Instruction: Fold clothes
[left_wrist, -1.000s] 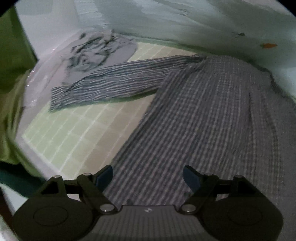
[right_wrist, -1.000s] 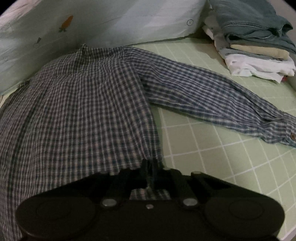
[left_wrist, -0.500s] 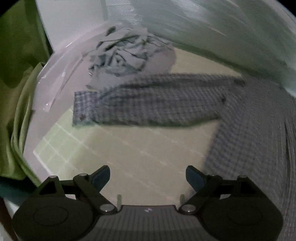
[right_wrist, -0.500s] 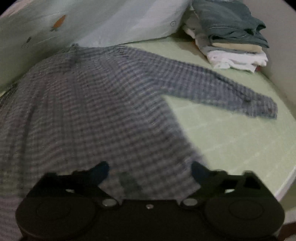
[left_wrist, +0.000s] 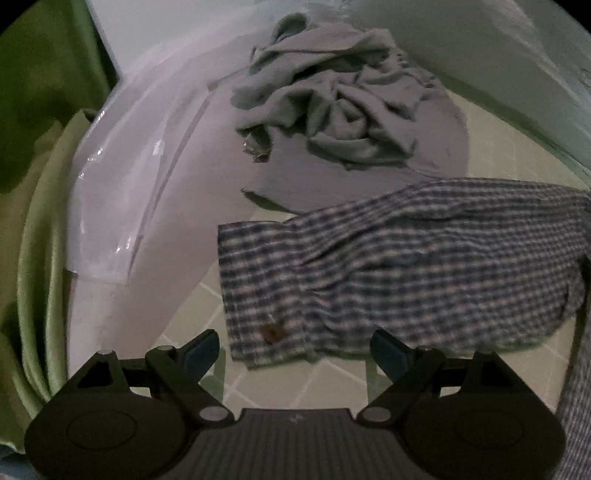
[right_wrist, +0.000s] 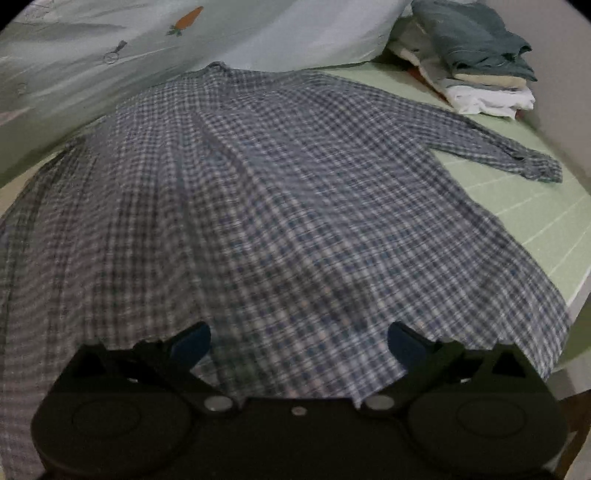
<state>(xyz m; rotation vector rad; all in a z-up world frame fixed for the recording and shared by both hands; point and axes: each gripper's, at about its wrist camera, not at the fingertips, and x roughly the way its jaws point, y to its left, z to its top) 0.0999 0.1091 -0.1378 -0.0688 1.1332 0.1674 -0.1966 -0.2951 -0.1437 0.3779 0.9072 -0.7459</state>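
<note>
A blue-and-white checked shirt (right_wrist: 280, 206) lies spread flat on a green grid-patterned bed sheet (right_wrist: 535, 221). Its right sleeve (right_wrist: 509, 151) stretches toward the right edge. Its left sleeve (left_wrist: 424, 266) shows in the left wrist view, with the cuff and a brown button (left_wrist: 271, 332) just ahead of my left gripper (left_wrist: 295, 352). The left gripper is open and empty, fingers either side of the cuff's near edge. My right gripper (right_wrist: 299, 341) is open and empty over the shirt's bottom hem.
A crumpled grey garment (left_wrist: 340, 107) lies beyond the left sleeve, on a shiny plastic sheet (left_wrist: 122, 199). A green cloth (left_wrist: 33, 258) hangs at the far left. A stack of folded clothes (right_wrist: 476, 62) sits at the back right. A pale carrot-print quilt (right_wrist: 147, 44) lies behind the shirt.
My left gripper has swung left from the shirt's body to the left sleeve cuff. My right gripper has opened, let go of the hem and drawn back a little.
</note>
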